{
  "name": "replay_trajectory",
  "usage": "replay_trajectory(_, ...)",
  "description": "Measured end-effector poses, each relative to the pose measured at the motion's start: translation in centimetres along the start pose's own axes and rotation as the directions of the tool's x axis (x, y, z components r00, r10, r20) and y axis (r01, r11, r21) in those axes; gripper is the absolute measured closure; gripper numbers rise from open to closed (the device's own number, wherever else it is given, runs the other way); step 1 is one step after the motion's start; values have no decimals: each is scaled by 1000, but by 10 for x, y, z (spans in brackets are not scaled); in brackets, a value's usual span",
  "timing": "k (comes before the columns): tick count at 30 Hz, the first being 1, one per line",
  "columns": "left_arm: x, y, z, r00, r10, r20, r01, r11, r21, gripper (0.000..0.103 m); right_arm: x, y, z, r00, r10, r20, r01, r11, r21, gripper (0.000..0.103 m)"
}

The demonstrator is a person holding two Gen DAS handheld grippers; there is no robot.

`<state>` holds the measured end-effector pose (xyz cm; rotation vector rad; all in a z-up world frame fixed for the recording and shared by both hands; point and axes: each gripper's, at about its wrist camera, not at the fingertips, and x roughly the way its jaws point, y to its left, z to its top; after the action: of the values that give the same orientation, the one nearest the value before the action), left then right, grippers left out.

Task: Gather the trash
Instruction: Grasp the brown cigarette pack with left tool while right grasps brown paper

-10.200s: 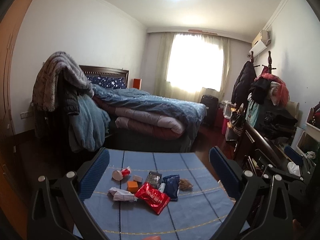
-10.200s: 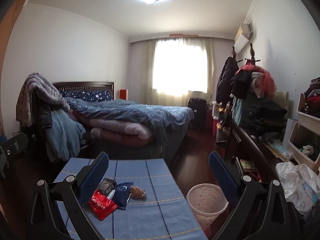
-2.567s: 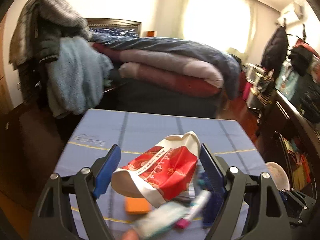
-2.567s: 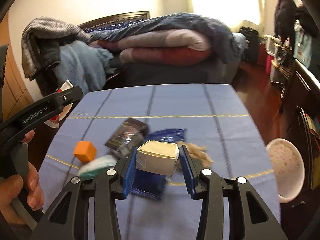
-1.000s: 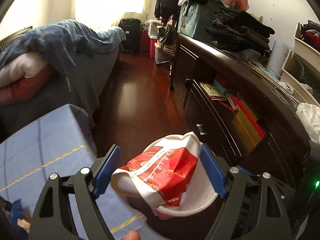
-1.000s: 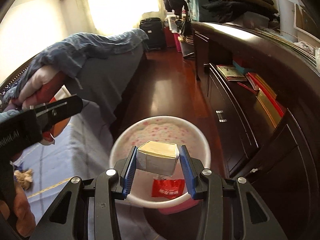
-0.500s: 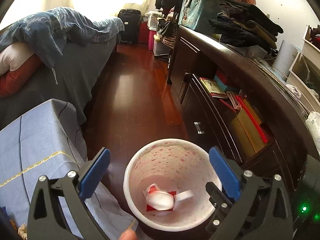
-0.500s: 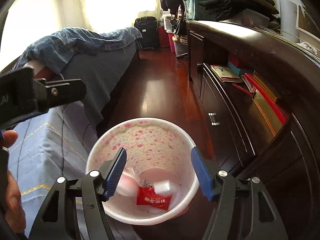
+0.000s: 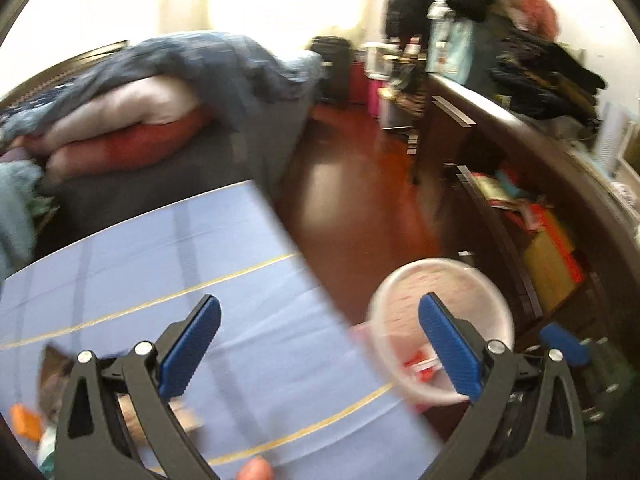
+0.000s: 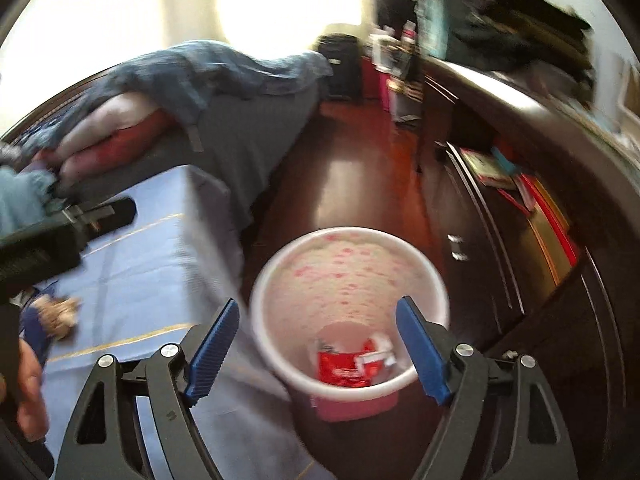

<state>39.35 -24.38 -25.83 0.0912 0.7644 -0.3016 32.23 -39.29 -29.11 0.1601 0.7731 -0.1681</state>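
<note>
Lower left of the left view: orange block and other scraps remain on the blue-clothed surface. Left hand-held gripper: jaws apart, empty; its red wrapper, clamped a second ago, is gone. Right hand-held gripper: apart too, box released. Bin, lower centre of the right view, now contains the red wrapper. Two pieces binned; more to fetch.

Pink-speckled white bin; red wrapper
</note>
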Motion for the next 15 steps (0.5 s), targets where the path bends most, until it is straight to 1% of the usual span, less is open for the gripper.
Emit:
replay_trajectory(3,-17,39,-16,996,88,-14,-88,995,-44,4,-17,32,-2,998,59,14,-58,996,-64,21)
replay_trajectory(5,-29,70,-24,990,141,-21,-142,985,-101,4,-26,48,-3,995,101,16,-99,991,-93,21)
replay_trajectory(6,-35,88,-28,986,163,-25,-165,977,-136,4,-29,56,-4,993,113,15,-111,988,-106,21)
replay_trajectory(8,-43,111,-33,979,201,-29,-203,964,-173,4,-35,74,-7,989,145,11,-142,980,-136,21)
replay_trajectory(9,-45,123,-35,974,225,-34,-228,955,-189,4,-37,81,-8,988,155,7,-152,977,-151,21)
replay_trajectory(10,-47,141,-36,964,261,-45,-265,941,-212,4,-39,88,-9,987,163,4,-161,973,-164,21)
replay_trajectory(13,-43,177,-40,952,296,-83,-307,917,-253,4,-44,110,-14,981,195,-11,-194,960,-203,21)
replay_trajectory(15,-35,201,-43,946,302,-117,-323,903,-282,4,-46,121,-16,978,210,-18,-208,952,-223,21)
